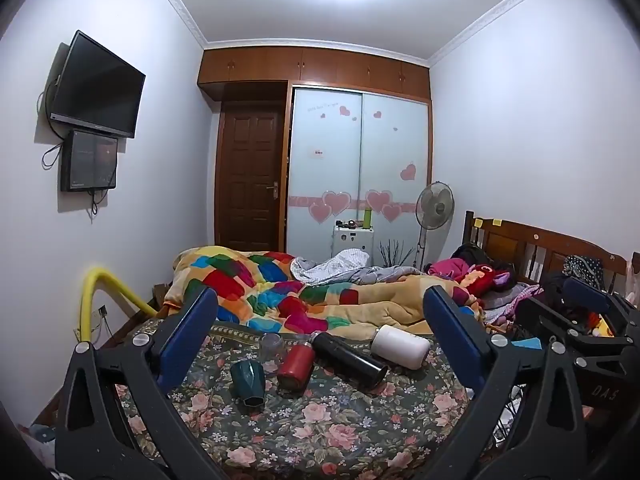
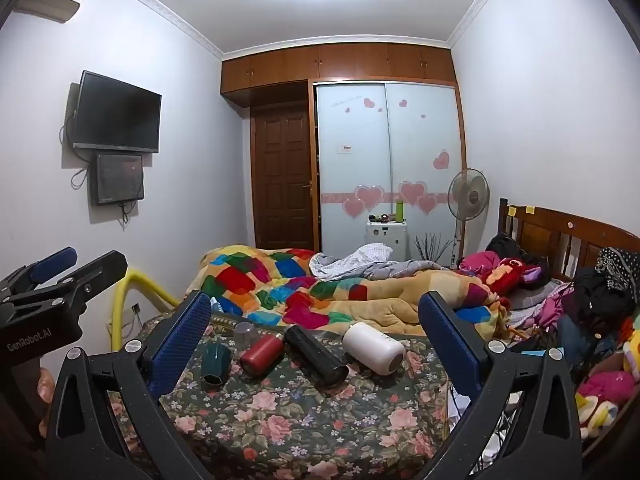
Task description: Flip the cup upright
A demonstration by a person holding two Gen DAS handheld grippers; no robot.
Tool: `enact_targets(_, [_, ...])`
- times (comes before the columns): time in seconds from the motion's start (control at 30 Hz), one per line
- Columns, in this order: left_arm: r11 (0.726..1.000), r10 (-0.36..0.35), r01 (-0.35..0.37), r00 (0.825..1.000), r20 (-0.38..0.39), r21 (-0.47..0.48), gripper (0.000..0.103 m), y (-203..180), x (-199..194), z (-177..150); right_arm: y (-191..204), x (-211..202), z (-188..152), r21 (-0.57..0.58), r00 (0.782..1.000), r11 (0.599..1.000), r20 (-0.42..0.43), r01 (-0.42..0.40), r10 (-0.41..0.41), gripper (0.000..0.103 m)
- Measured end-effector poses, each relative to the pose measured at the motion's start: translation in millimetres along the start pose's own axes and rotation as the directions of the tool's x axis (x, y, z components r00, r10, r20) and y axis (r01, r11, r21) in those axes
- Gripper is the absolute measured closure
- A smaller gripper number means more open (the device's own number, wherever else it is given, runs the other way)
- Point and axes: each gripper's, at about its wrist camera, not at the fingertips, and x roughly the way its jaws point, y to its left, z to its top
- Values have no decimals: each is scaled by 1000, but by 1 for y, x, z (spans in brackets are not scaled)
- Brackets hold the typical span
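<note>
The clear glass tumbler (image 1: 272, 345) at the floral sheet's far edge was half hidden behind the red metal bottle (image 1: 295, 365). Small items on the distant white cabinet (image 2: 385, 236) were too small to tell.

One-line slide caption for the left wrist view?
Left claw open above five tipped cups on the floral bedspread: green, clear, red, black, white.

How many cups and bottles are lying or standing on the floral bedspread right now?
5. Clear glass at the back left, dark green cup nearest left, then red bottle, black bottle and white bottle lying rightward. The quilt might hide others.
</note>
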Motion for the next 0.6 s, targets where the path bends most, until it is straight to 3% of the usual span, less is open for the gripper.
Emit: enact_targets(0.6, [1000, -23, 23, 1000, -5, -19, 0, 1, 4, -5, 0, 0, 0, 5, 1000, 1000, -8, -1, 1, 0])
